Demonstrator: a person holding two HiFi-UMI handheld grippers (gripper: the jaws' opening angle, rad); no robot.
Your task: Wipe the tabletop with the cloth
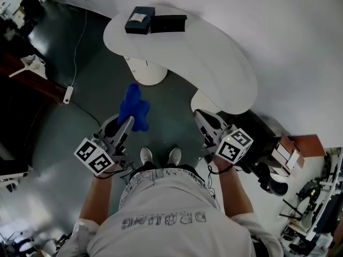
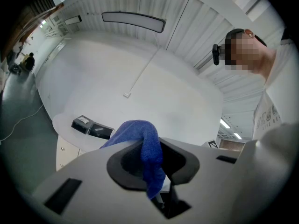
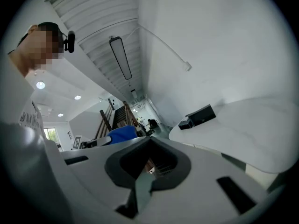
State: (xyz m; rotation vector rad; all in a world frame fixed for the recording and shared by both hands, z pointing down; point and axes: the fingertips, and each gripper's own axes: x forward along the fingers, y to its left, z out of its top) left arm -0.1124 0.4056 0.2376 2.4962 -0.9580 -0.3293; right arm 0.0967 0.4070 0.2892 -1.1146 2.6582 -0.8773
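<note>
Wiping seems not yet begun: the left gripper (image 1: 127, 125) pinches the blue cloth (image 1: 134, 106) in the air, short of the white worktop (image 1: 214, 63), while the right gripper (image 1: 202, 120) is pressed together and empty.

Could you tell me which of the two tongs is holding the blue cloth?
The left tongs: the blue cloth is pinched between them, while the right tongs are shut on nothing.

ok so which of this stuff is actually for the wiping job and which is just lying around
For the job: blue cloth, clamped in the left tongs; white tabletop.
Just lying about: dark blue box and black box on the tabletop; cable on the floor.
</note>
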